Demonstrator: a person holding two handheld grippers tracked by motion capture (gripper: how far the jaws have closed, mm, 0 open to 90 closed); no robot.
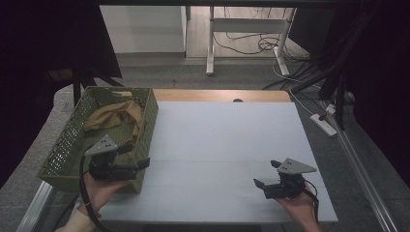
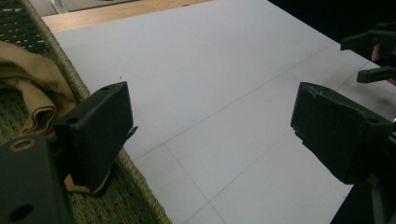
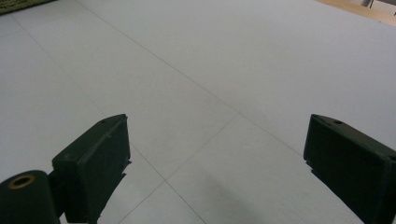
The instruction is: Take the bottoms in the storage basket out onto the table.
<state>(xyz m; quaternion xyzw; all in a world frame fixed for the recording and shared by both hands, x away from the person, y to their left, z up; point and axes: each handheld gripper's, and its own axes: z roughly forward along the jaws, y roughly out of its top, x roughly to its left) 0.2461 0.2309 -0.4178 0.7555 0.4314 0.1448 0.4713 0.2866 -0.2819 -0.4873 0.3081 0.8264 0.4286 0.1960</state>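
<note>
A green woven basket (image 1: 63,150) stands at the table's left edge with a tan cloth (image 1: 113,116) crumpled inside it. My left gripper (image 1: 136,156) hovers over the basket's near right corner, open, its jaws pointing right across the rim with nothing between them. In the left gripper view the tan cloth (image 2: 28,84) lies behind the left jaw and the basket rim (image 2: 70,70) runs under it. My right gripper (image 1: 267,174) is held low over the white table (image 1: 222,140) at the front right, open and empty, jaws pointing left.
A wooden strip (image 1: 222,95) borders the table's far edge. Beyond it are a desk frame (image 1: 246,29) and floor cables (image 1: 251,46). A power strip (image 1: 325,123) lies on the floor to the right. The right gripper (image 2: 373,51) appears far off in the left gripper view.
</note>
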